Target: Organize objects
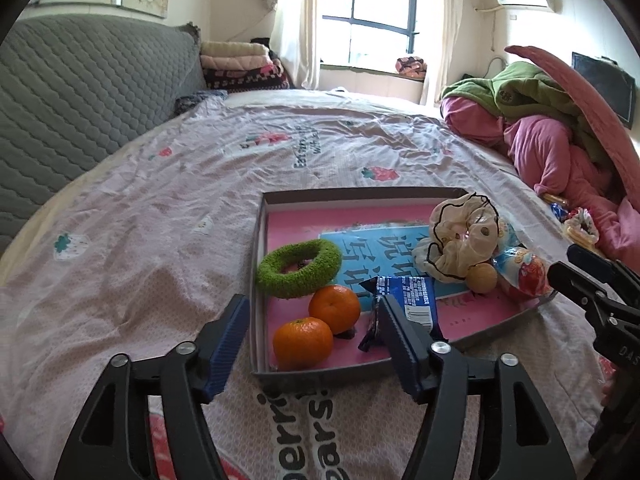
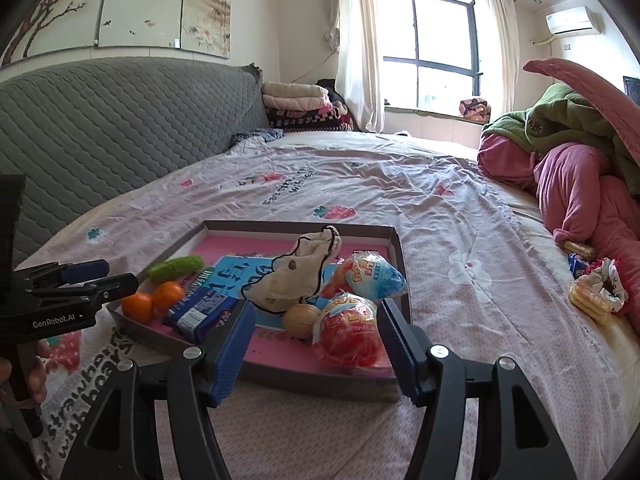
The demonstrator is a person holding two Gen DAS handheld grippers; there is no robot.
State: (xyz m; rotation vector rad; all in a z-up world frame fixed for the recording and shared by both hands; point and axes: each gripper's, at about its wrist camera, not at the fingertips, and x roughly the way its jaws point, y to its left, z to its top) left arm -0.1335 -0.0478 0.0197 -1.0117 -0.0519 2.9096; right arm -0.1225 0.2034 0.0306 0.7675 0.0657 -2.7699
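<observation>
Both my tongs, left and right, wide, empty, just before shallow grey cardboard tray on bed. Inside tray: oranges, green ring, snack packs. Yellow wafer packets well right of tray, left to collect, I judge.

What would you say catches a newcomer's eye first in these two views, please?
Probably the shallow tray with its pink floor, lying on the bedspread and crowded with bright things: two oranges at its near left corner, a fuzzy green ring just behind them, and a cream scrunchie piled toward the right. Next, the heap of pink and green bedding at the far right.
</observation>
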